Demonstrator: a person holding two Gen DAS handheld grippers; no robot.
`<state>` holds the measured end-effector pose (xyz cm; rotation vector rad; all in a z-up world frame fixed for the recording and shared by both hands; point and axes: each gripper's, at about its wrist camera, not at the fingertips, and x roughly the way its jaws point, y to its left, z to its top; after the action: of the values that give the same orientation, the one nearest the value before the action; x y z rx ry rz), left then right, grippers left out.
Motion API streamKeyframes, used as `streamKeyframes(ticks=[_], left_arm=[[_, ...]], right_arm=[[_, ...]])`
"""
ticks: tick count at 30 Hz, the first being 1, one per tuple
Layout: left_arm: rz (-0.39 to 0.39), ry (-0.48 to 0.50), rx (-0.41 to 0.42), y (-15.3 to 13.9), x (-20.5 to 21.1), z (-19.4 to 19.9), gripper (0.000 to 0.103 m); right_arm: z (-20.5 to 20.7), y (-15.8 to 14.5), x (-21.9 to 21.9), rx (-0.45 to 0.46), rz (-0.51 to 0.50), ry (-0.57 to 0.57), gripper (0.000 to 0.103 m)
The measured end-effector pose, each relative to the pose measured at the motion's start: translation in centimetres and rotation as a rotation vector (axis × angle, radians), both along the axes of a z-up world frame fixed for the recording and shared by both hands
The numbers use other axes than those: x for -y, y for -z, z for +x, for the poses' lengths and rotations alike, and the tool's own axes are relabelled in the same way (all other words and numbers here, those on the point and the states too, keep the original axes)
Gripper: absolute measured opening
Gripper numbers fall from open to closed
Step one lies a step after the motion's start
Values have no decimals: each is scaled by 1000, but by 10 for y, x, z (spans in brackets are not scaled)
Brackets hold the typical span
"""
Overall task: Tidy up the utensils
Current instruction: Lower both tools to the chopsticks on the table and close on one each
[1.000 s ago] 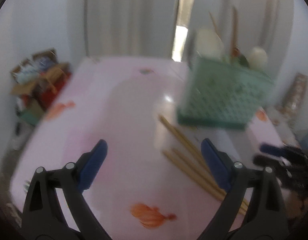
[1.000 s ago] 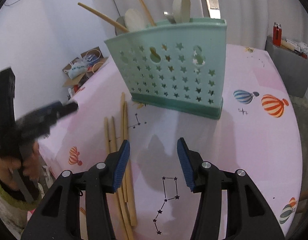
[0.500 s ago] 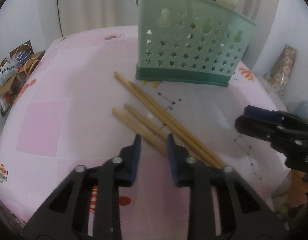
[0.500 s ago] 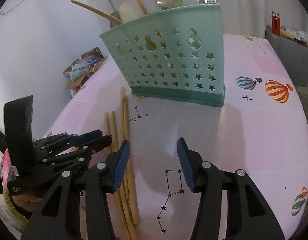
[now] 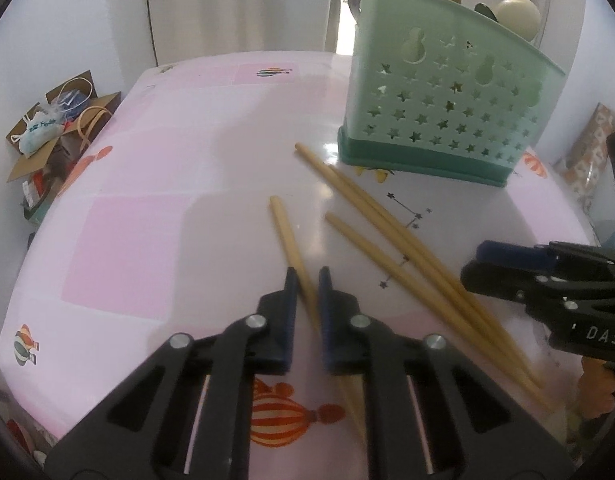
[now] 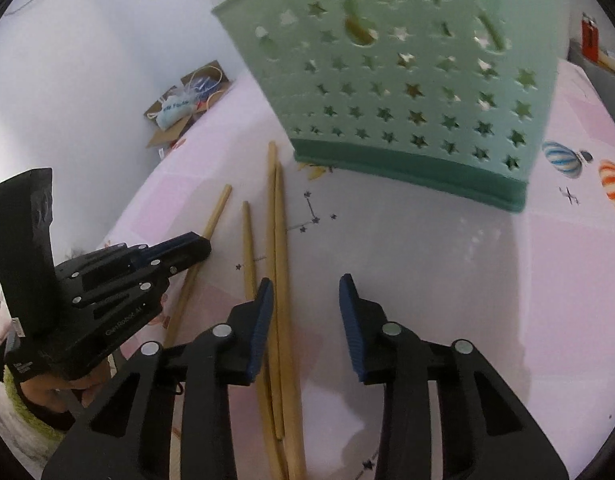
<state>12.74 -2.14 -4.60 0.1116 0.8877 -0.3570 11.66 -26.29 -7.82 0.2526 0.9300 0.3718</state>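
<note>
Several wooden chopsticks lie on the pink balloon-print tablecloth [image 5: 139, 240] in front of a green star-holed caddy [image 5: 447, 120] [image 6: 407, 100] that holds spoons and sticks. My left gripper [image 5: 307, 280] [image 6: 201, 246] is closing, its pads pressing on the leftmost chopstick [image 5: 283, 228] [image 6: 217, 212], which lies skewed from the others. My right gripper [image 6: 306, 284] [image 5: 473, 264] is closing too, low over the table. A pair of chopsticks [image 6: 278, 220] runs between its jaws beside the left pad and is not gripped. One more chopstick [image 6: 249, 248] lies just left of that pad.
A cardboard box of clutter [image 5: 55, 128] [image 6: 183, 108] sits on the floor past the table's left edge. A patterned packet [image 5: 591, 152] stands off the right edge. A grey shelf with a red lighter [image 6: 589, 36] is at the far right. A hand [image 6: 47, 392] holds the left gripper.
The left jaws went from wide open to closed on one chopstick, which swung away from the others. The right gripper moved down and forward over the pair, and its jaws narrowed.
</note>
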Motion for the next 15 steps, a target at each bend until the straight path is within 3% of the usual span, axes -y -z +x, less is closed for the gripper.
streamKeyframes(ticks=[5, 15], left_arm=[[-8, -6, 10, 1, 0, 0, 9], [-19, -10, 0, 0, -2, 0, 9]], right_arm=[[7, 0, -11, 6, -45, -17, 19], [11, -2, -18, 4, -38, -46, 18]])
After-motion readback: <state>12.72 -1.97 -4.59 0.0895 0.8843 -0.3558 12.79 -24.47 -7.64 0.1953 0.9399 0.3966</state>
